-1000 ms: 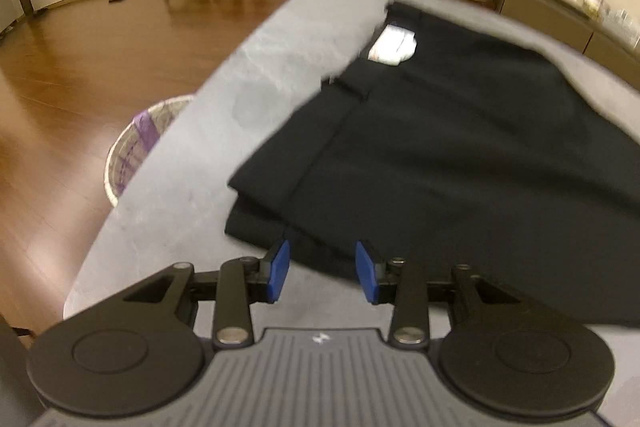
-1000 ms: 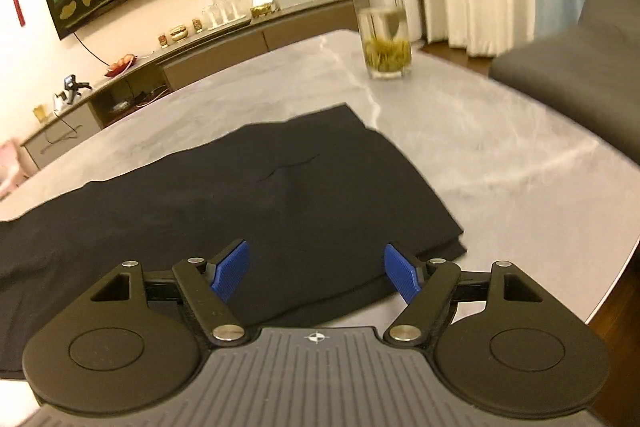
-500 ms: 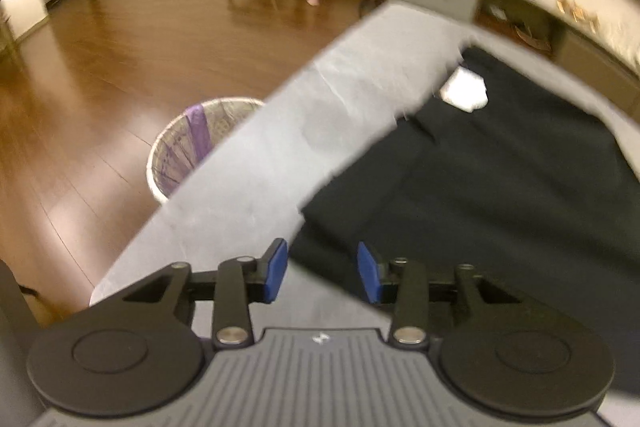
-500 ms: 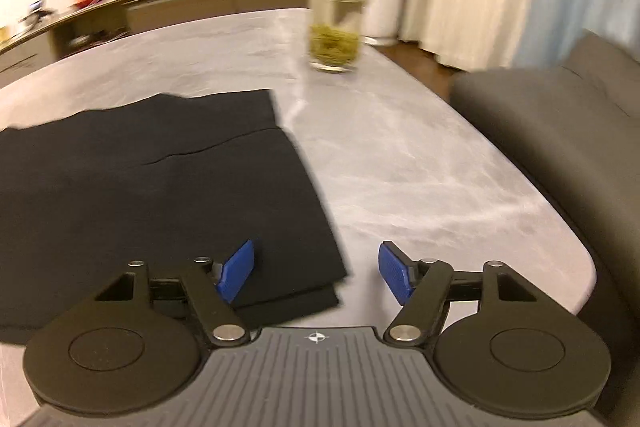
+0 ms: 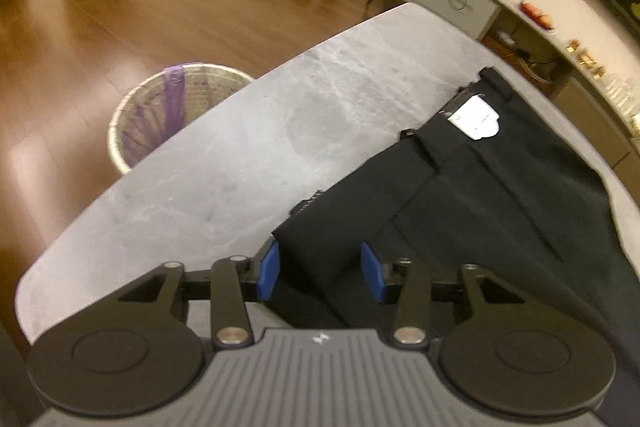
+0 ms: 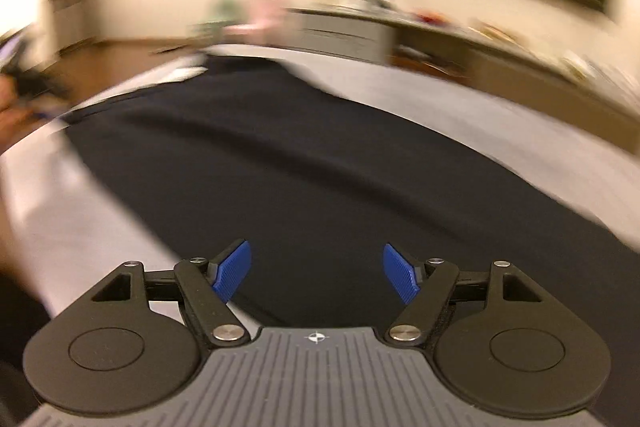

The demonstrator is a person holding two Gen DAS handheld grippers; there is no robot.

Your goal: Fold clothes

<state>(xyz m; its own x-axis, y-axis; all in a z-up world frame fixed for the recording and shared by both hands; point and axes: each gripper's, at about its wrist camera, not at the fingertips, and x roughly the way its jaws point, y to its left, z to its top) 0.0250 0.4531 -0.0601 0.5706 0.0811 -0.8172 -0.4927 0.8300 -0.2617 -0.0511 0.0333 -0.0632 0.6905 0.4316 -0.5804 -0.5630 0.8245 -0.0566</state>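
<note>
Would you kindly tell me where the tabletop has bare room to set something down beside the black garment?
The table is bare across its rounded end, between the garment and the edge above the basket. In the blurred right view, thinner bare strips run along both long sides of the garment. The corner at the left tongs is crowded: fabric lies between their closing jaws.

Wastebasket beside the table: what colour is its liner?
Purple; the wastebasket itself looks pale woven. Best seen in the left wrist view.
</note>
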